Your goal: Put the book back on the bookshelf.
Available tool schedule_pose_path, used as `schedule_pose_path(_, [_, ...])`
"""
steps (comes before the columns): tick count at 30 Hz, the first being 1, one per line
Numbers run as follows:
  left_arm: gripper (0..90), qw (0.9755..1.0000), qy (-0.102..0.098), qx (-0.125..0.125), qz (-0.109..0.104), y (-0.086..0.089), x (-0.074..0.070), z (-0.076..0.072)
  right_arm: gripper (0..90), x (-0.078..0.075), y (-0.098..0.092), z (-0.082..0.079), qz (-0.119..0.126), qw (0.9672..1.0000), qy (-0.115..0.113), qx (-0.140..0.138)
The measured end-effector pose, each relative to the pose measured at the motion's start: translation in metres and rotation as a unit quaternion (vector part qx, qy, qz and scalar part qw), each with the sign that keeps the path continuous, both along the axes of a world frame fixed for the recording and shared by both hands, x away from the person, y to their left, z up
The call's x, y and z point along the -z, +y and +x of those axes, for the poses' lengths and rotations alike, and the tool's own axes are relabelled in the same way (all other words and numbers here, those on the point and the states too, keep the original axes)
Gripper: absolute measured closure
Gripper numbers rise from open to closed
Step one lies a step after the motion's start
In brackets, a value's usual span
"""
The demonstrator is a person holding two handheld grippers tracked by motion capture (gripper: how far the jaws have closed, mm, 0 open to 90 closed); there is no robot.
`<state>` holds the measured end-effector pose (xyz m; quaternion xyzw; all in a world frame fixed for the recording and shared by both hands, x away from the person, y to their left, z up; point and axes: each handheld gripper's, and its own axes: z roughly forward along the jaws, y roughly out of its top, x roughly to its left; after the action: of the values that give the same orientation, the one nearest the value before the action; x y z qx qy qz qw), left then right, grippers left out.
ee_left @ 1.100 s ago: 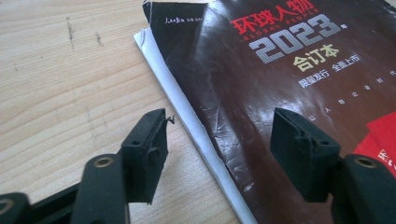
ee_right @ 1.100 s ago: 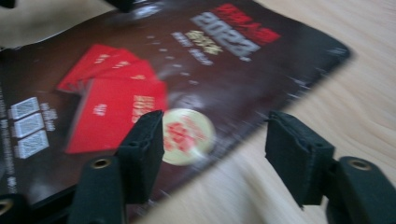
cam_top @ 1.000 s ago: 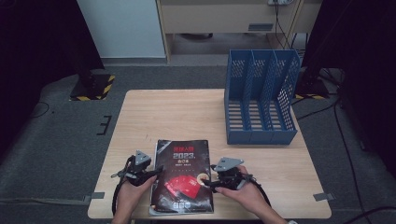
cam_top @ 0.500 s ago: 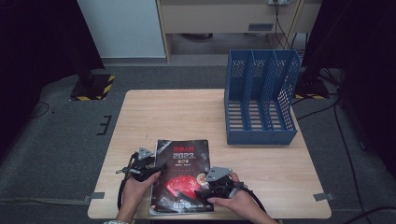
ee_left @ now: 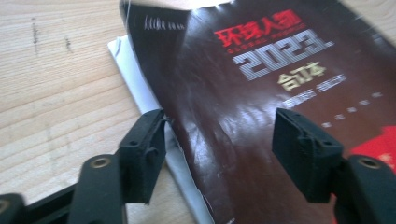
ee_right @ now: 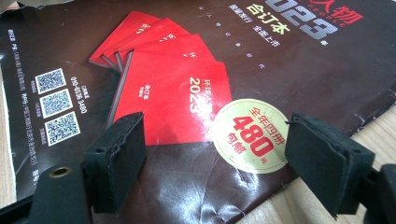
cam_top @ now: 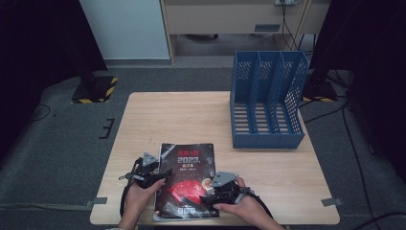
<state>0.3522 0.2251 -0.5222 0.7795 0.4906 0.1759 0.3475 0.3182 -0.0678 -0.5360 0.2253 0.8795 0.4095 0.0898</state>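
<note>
A dark magazine (cam_top: 186, 182) with red booklets and "2023" printed on its cover lies flat near the table's front edge. My left gripper (cam_top: 162, 174) sits at its left side. In the left gripper view (ee_left: 219, 126) the jaws have just been opening and straddle the magazine's (ee_left: 261, 93) spine edge, with the pads off it. My right gripper (cam_top: 207, 193) is low over the lower right corner. In the right gripper view (ee_right: 215, 130) its jaws have just been opening and stand wide over the cover (ee_right: 187, 93), gripping nothing.
A blue three-slot file rack (cam_top: 268, 100) stands at the back right of the wooden table (cam_top: 167, 120). Bare wood lies between it and the magazine. Cables trail off the front edge, and dark floor surrounds the table.
My right gripper has edged left and toward the front edge, onto the magazine's lower right corner. My left gripper has stayed at the left edge.
</note>
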Motion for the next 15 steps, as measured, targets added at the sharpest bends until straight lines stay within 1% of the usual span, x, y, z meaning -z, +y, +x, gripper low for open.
schedule_pose_path(1, [31.6,1.0,0.0,-0.001,0.01,0.0003,0.0009,0.0005,20.8,0.0,0.0,-0.0001,-0.001,1.0,-0.001,-0.001])
schedule_pose_path(2, [30.3,0.9999,0.001,-0.003,0.015,0.0004,0.0018,0.0007,20.8,0.0,0.0,-0.0001,-0.001,1.0,-0.001,-0.001])
schedule_pose_path(4, [29.0,0.9999,0.001,-0.005,0.017,0.0008,0.0025,0.0008,20.8,0.0001,0.0001,-0.0001,-0.001,1.0,-0.002,-0.001])
schedule_pose_path(5, [28.1,0.9999,0.004,-0.006,0.015,0.0021,0.0034,0.0012,20.8,0.0001,0.0001,-0.0001,-0.001,1.0,-0.002,-0.001])
schedule_pose_path(8, [30.9,0.9998,0.011,-0.004,-0.014,0.0033,0.0054,0.0019,20.8,0.0001,0.0001,-0.0002,-0.001,1.0,-0.002,-0.001])
schedule_pose_path(10, [32.0,0.9999,0.008,0.002,-0.008,0.002,0.0054,0.0016,20.8,0.0001,0.0002,-0.0003,-0.002,1.0,-0.002,-0.001])
schedule_pose_path(15, [37.4,0.9997,0.01,-0.004,-0.02,0.0047,0.0026,0.0,20.7,0.0001,0.0002,-0.0008,-0.002,1.0,-0.002,0.001])
